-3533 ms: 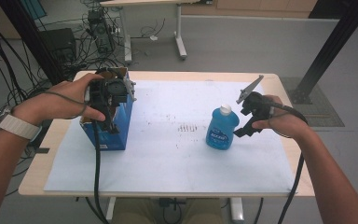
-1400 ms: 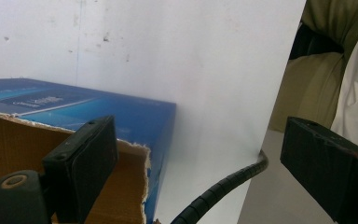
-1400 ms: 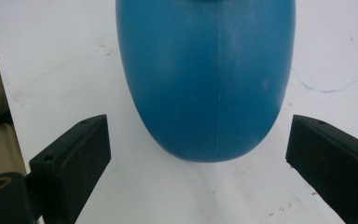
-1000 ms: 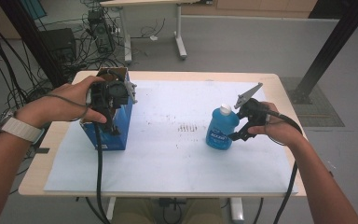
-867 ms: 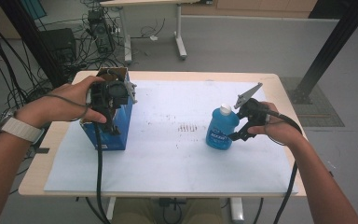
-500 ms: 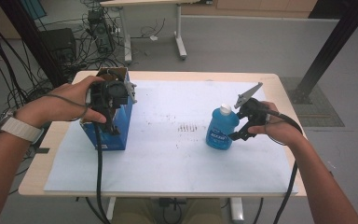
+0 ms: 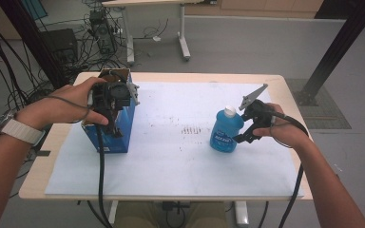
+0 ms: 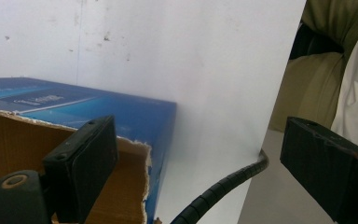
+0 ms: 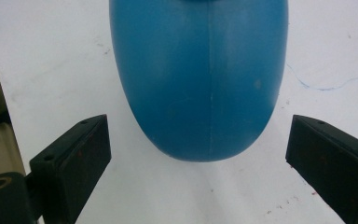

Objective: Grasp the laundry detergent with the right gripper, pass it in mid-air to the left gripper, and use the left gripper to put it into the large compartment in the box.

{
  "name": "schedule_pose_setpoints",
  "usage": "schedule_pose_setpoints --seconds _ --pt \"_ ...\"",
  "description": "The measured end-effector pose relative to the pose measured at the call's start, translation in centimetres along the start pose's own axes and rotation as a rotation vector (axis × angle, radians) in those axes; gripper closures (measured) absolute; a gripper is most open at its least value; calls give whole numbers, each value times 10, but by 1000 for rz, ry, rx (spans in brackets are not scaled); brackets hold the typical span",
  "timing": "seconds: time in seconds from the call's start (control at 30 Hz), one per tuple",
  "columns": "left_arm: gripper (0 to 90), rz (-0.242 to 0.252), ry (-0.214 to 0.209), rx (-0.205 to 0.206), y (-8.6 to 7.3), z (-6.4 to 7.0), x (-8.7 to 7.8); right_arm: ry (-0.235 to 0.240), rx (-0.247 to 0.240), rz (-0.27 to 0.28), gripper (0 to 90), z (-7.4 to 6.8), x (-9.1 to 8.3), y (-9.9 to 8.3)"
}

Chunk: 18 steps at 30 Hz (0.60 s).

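A blue bottle with a white cap stands upright on the white sheet right of centre. My right gripper is open just to its right, close to the bottle's lower body. In the right gripper view the bottle sits ahead of the wide-apart jaws of the gripper, not touched by them. At the left stands an open-topped blue box. My left gripper hovers over its top, open. In the left gripper view, that gripper has one jaw above the box and its torn cardboard rim, the other beyond the box's side.
A white paper sheet covers most of the wooden table. Faint reddish marks dot the sheet's middle. A black cable trails below the left gripper. Desks, cables and a black post stand on the floor behind the table.
My right gripper has shifted a little left, closer to the bottle, since the earliest frame. Over the last second nothing has moved. The left gripper stays over the box.
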State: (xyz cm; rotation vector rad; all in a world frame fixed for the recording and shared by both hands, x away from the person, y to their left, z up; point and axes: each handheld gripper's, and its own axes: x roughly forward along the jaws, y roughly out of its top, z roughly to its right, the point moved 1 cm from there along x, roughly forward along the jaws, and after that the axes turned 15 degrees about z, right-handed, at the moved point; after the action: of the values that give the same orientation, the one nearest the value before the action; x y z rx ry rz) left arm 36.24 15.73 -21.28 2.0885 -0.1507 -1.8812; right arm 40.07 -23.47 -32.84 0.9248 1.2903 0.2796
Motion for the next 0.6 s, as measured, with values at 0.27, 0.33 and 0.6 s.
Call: schedule_pose_setpoints --seconds 0.27,0.33,0.6 --pt "117 2 1 -3 -1 0 -1 -3 2 0 65 0 0 1" --pt "117 2 3 -4 -1 1 -1 -3 2 0 65 0 0 1" --pt "117 4 4 -4 -1 0 -1 -3 -1 -2 65 0 0 1"
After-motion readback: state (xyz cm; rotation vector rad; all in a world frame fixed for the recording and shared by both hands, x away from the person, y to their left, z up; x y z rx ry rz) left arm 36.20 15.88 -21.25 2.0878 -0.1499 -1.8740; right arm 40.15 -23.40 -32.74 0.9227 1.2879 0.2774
